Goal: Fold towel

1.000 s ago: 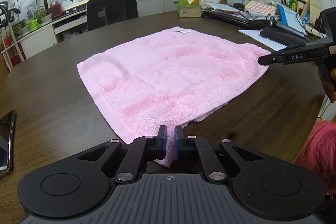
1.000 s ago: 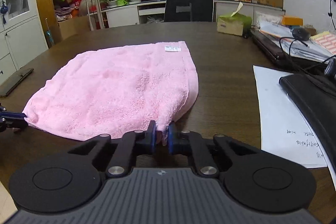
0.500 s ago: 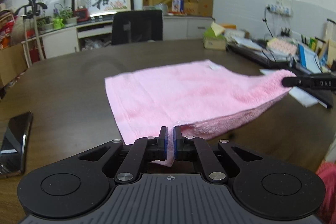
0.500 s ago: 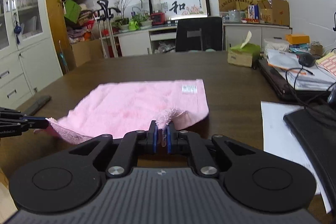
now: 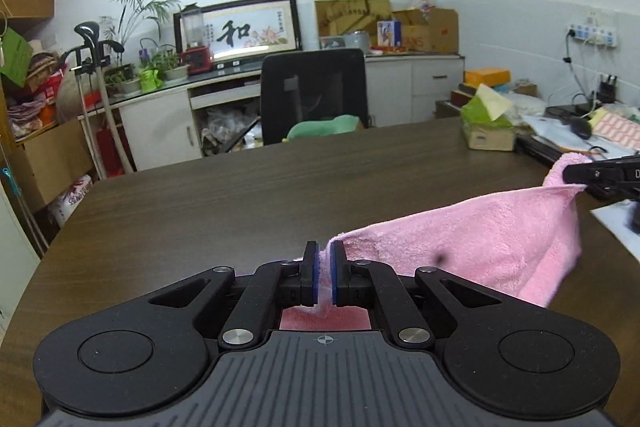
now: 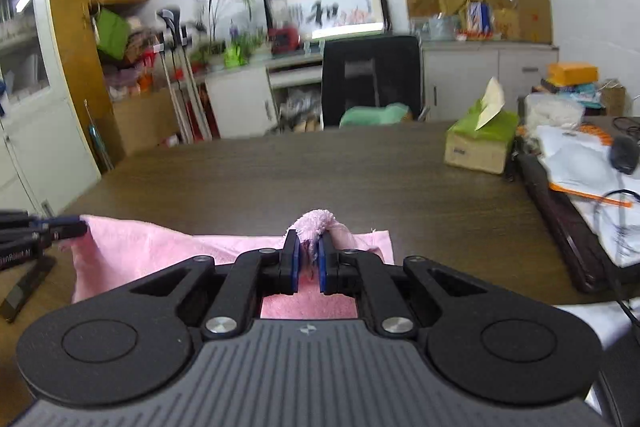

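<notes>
The pink towel [image 5: 472,243] hangs stretched in the air above the dark wooden table [image 5: 224,203], held by two corners. My left gripper [image 5: 324,259] is shut on one corner, with cloth pinched between its blue pads. My right gripper [image 6: 308,247] is shut on the other corner, and a tuft of terry sticks up between its fingers. In the left wrist view the right gripper [image 5: 600,174] shows at the far right edge, gripping the towel. In the right wrist view the towel [image 6: 160,247] sags toward the left gripper [image 6: 60,227] at the left edge.
A tissue box [image 6: 480,143] stands on the table's far right. Papers, cables and a mouse [image 6: 624,149] crowd the right side beside a black case [image 6: 560,223]. A black office chair [image 5: 314,95] stands behind the far table edge. A dark phone [image 6: 24,287] lies at the left.
Both grippers have risen and moved forward with their corners, lifting the near edge of the towel off the table. The towel no longer lies spread flat ahead of the grippers.
</notes>
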`<state>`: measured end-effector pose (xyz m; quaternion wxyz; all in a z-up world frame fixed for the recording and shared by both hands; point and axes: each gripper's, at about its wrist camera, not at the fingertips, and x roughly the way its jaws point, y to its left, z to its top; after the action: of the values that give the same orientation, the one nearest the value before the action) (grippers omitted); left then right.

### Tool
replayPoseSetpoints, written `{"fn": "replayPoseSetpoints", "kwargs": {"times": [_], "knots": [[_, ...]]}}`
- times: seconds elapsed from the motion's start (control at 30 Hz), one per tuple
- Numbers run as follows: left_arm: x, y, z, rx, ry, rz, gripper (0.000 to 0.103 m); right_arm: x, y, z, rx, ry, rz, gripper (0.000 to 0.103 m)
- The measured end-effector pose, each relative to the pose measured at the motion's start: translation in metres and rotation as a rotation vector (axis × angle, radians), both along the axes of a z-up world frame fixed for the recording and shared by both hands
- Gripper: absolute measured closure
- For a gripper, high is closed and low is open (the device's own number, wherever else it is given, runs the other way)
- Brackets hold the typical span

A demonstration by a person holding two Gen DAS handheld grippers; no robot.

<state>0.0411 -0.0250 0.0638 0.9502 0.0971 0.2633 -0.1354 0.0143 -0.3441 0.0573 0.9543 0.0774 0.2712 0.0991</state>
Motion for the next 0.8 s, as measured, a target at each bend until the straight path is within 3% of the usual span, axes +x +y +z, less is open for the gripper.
{"fn": "replayPoseSetpoints", "kwargs": {"times": [0.13,0.27,0.33,0.4,0.43,0.6,0.67,0.73,0.8], "knots": [[0.036,-0.011,-0.02,0.049,0.035,0.03,0.098,0.033,0.004,-0.017,-0.007,0.043,-0.003,0.092],[0.044,-0.006,-0.041,0.067,0.078,0.067,0.095,0.047,0.006,-0.032,-0.002,0.063,-0.003,0.083],[0.05,-0.005,-0.047,0.063,0.097,0.086,0.093,0.05,0.005,-0.036,0.006,0.061,-0.008,0.07],[0.052,-0.003,-0.046,0.054,0.106,0.099,0.09,0.045,0.003,-0.035,0.018,0.043,-0.013,0.04],[0.051,0.0,-0.043,0.048,0.104,0.102,0.087,0.043,0.001,-0.034,0.023,0.034,-0.016,0.036],[0.039,0.015,-0.019,0.05,0.036,0.143,0.068,0.031,-0.005,-0.03,0.053,-0.012,-0.028,0.029],[0.035,0.02,-0.011,0.05,0.011,0.162,0.05,0.026,-0.008,-0.028,0.064,-0.03,-0.032,0.027],[0.03,0.025,-0.002,0.05,-0.014,0.181,0.041,0.021,-0.01,-0.026,0.076,-0.048,-0.037,0.027],[0.025,0.028,0.002,0.047,-0.018,0.18,0.041,0.031,-0.014,-0.022,0.077,-0.031,-0.025,0.027]]}}
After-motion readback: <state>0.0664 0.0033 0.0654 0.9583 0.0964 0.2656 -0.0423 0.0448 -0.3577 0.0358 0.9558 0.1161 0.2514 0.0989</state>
